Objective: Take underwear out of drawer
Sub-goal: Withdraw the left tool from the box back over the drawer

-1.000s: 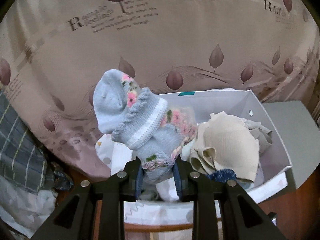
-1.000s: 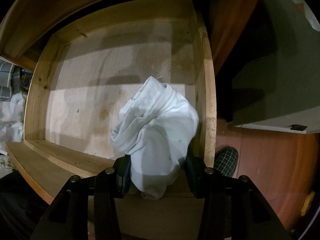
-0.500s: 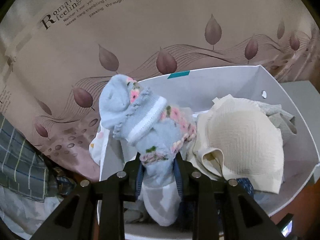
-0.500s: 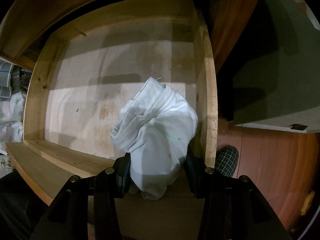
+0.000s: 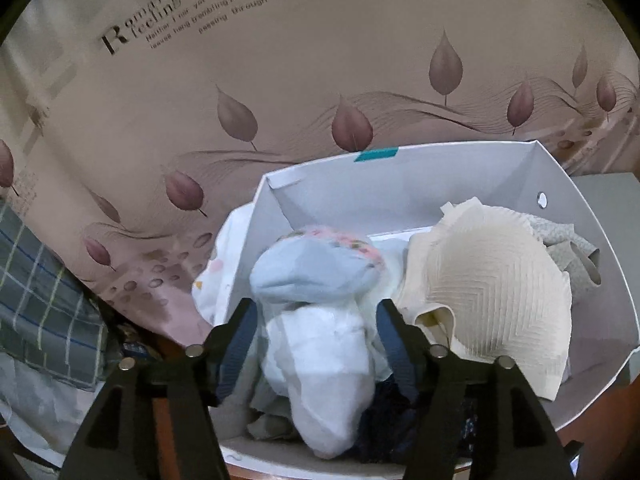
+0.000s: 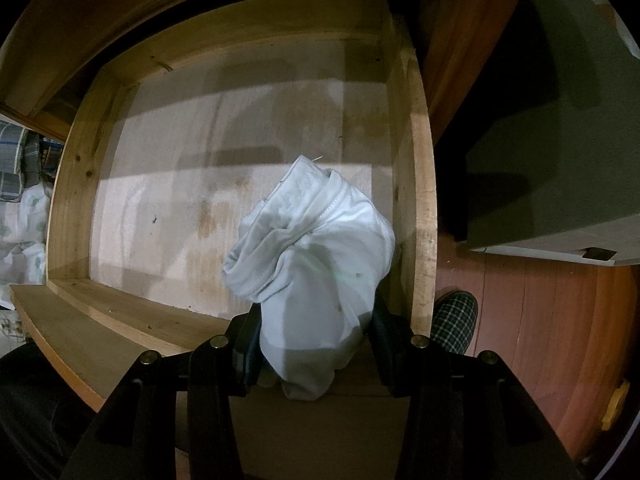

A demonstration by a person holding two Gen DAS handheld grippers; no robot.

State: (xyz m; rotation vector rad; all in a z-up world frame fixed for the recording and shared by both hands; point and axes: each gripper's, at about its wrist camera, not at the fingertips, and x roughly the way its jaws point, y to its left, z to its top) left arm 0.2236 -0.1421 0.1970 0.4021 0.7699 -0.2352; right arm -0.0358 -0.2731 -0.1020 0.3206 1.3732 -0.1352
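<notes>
Opening above a blue garment (image 5: 316, 276) in the white box (image 5: 400, 192), left hand-held gripper (image 5: 314, 316); right hand-held gripper (image 6: 316, 320) clamping white underwear (image 6: 316, 256) over the drawer (image 6: 72, 184).

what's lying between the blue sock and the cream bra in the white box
In the left wrist view, only a strip of pale white fabric shows between the blue sock and the cream bra.

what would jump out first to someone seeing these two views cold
In the right wrist view, a bunched white cloth garment sits clamped in the right gripper over a bare wooden drawer. In the left wrist view, the left gripper is opening above a white box, with a pale blue floral knit piece lying loose between the pads beside a cream ribbed bra.
</notes>
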